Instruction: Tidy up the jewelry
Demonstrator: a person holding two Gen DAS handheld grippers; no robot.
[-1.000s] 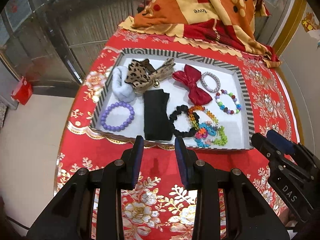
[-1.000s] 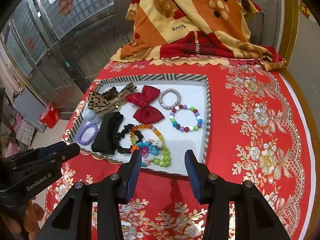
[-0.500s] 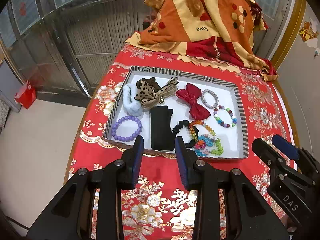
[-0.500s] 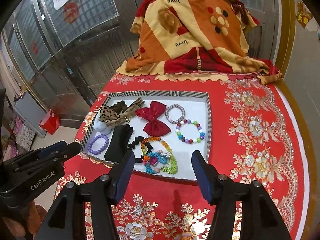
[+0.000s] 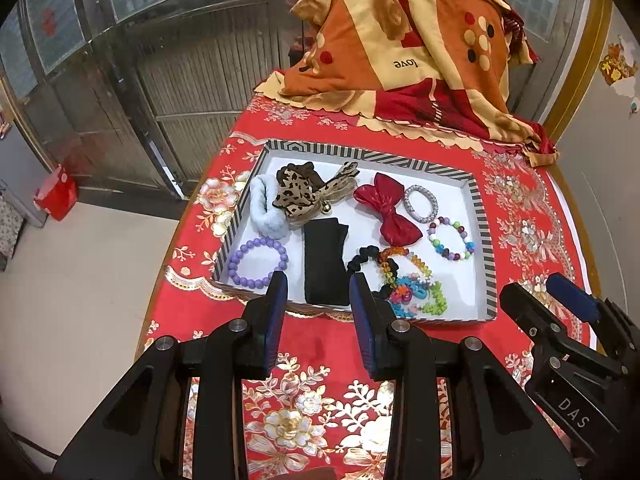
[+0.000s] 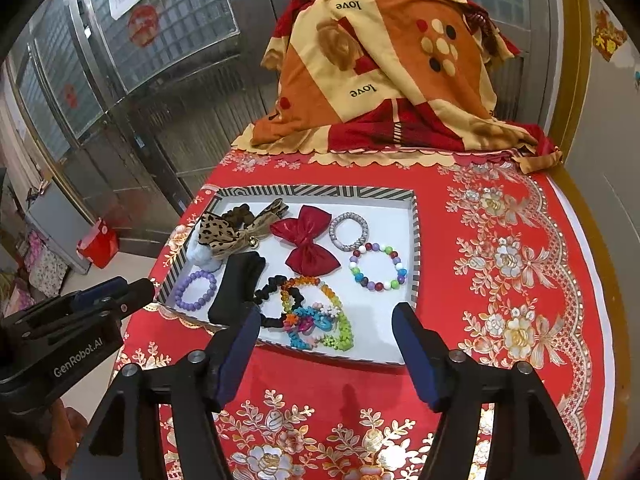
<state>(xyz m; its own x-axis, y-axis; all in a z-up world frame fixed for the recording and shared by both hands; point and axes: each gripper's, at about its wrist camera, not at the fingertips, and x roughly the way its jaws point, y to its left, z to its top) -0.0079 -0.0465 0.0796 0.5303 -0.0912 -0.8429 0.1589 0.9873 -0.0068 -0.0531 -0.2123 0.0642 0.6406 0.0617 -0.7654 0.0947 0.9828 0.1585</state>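
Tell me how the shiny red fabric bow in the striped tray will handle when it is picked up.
The shiny red fabric bow looks soft and puffed, so it will likely crush under the pads and feel light. Its glossy sheen suggests a slippery surface. Lying flat in the striped tray, it should not roll.

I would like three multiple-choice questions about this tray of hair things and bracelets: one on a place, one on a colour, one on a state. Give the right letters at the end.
1. Where does the purple bead bracelet lie in the tray?
A. near left corner
B. far right corner
C. outside it

2. What colour is the shiny bow?
A. green
B. dark red
C. white

3. How is the right gripper?
A. shut on a bracelet
B. open, holding nothing
C. shut on the bow

Answers: 1 A, it lies beside the black cloth at the near left corner. 2 B, the satin is deep red. 3 B, its jaws have just been opening and stand wide above the tablecloth with nothing between them.
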